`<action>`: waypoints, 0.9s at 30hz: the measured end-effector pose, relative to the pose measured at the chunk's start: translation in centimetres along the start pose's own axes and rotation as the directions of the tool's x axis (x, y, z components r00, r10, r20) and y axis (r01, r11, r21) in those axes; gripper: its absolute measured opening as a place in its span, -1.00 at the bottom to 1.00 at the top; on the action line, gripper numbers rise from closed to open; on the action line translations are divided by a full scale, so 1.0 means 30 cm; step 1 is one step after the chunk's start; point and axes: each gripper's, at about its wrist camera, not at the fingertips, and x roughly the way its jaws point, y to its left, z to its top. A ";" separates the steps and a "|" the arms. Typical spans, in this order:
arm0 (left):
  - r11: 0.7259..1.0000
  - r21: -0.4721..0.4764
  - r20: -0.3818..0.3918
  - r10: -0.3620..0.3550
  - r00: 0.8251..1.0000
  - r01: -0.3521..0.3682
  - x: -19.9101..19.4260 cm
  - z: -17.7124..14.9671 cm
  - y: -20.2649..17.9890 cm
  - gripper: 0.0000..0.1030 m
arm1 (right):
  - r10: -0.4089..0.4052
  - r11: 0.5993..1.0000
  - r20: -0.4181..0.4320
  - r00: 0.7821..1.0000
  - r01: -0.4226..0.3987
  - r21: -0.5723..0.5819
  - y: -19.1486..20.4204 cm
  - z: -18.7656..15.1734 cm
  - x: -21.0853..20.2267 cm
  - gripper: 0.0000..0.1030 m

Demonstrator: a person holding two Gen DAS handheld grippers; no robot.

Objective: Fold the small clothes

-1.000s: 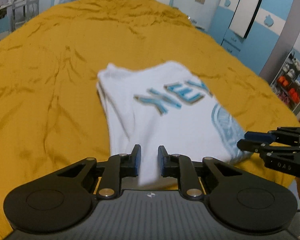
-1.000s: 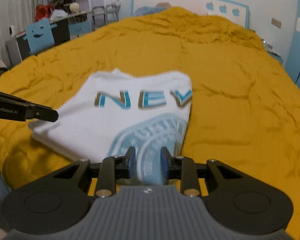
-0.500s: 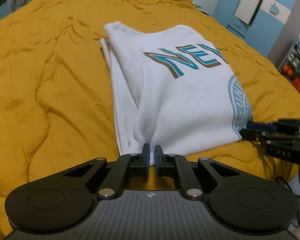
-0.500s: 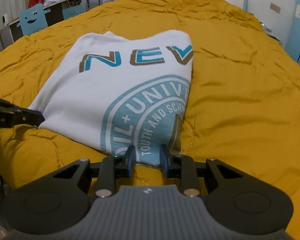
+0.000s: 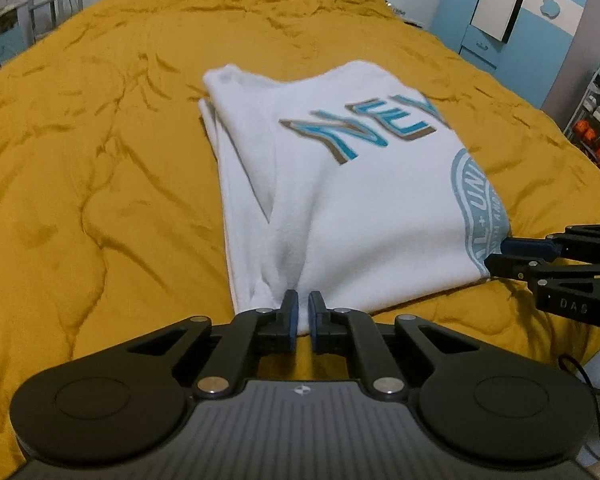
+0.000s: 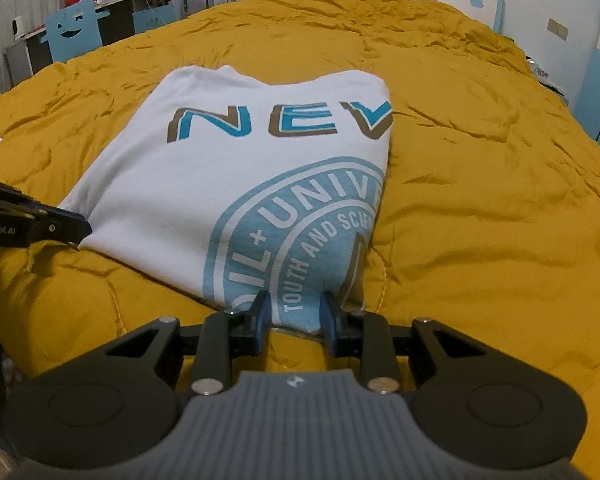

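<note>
A folded white T-shirt (image 5: pixel 364 208) with blue lettering and a round blue crest lies mid-frame on the bed's wrinkled mustard-yellow quilt (image 5: pixel 80 184). In the left wrist view, the left claw (image 5: pixel 303 314) at lower centre is clenched on the shirt's near hem corner. In the right wrist view, the right claw (image 6: pixel 294 316) at lower centre grips the crest-printed near edge between its blue pads.

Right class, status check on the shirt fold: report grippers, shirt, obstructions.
Left hand-held gripper shut on the shirt near edge. Right hand-held gripper also pinching that edge. Shirt folded on the yellow bedspread. Nothing in the way.
</note>
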 end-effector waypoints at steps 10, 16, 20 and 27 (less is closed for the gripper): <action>0.999 0.045 0.158 0.003 0.987 -0.010 -0.146 0.065 -0.069 0.29 | 0.037 0.997 0.071 0.997 -0.042 0.061 0.013 0.083 -0.137 0.01; 0.992 0.072 0.342 0.076 0.937 -0.107 -0.230 0.132 -0.106 0.75 | -0.009 0.998 0.200 0.980 -0.005 0.069 0.015 0.160 -0.242 0.41; 0.983 0.015 0.446 0.156 0.881 -0.182 -0.273 0.156 -0.123 0.91 | -0.047 0.997 0.289 0.956 0.029 0.067 0.024 0.197 -0.317 0.58; 0.955 -0.043 0.549 0.268 0.792 -0.294 -0.339 0.144 -0.189 0.96 | -0.059 0.991 0.376 0.925 0.008 0.137 0.042 0.206 -0.436 0.59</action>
